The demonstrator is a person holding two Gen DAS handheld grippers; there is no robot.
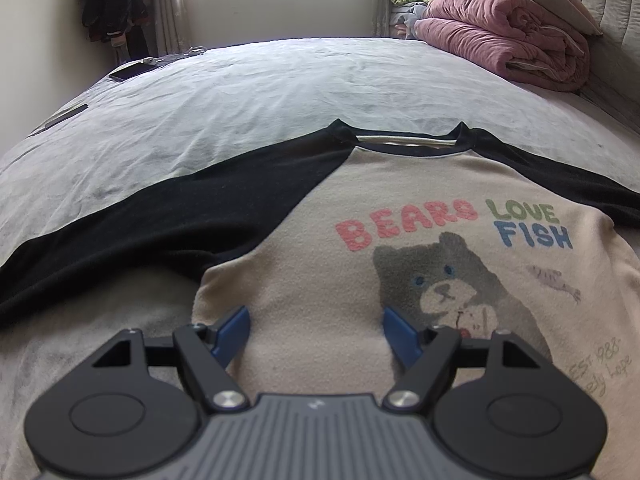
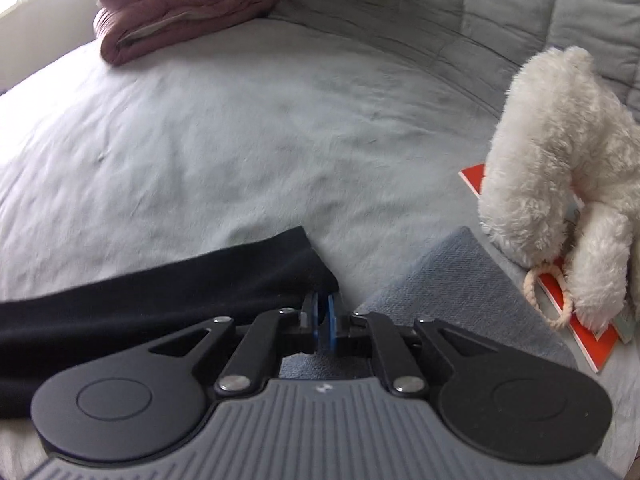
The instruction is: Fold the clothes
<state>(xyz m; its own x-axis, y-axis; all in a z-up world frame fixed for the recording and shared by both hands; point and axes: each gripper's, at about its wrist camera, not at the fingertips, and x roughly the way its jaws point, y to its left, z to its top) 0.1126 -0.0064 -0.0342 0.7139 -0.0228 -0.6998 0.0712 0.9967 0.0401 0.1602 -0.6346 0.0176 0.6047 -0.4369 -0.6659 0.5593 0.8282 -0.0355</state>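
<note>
A beige raglan shirt (image 1: 320, 264) with black sleeves and a bear print reading "BEARS LOVE FISH" lies flat, face up, on the grey bed sheet (image 1: 260, 92). Its left black sleeve (image 1: 160, 216) stretches out to the left. My left gripper (image 1: 316, 320) hovers open low over the shirt's beige body, with its blue fingers (image 1: 234, 330) spread wide and nothing between them. In the right wrist view my right gripper (image 2: 323, 312) is shut on the cuff end of the other black sleeve (image 2: 180, 292), which trails off to the left across the sheet.
A folded pink quilt (image 1: 504, 36) and pillows sit at the far right by the padded headboard (image 2: 520, 8). A phone (image 1: 132, 70) with a cable lies at the far left edge. A white plush toy (image 2: 560, 168) sits on an orange book (image 2: 580, 328) beside a blue-grey cloth (image 2: 460, 280).
</note>
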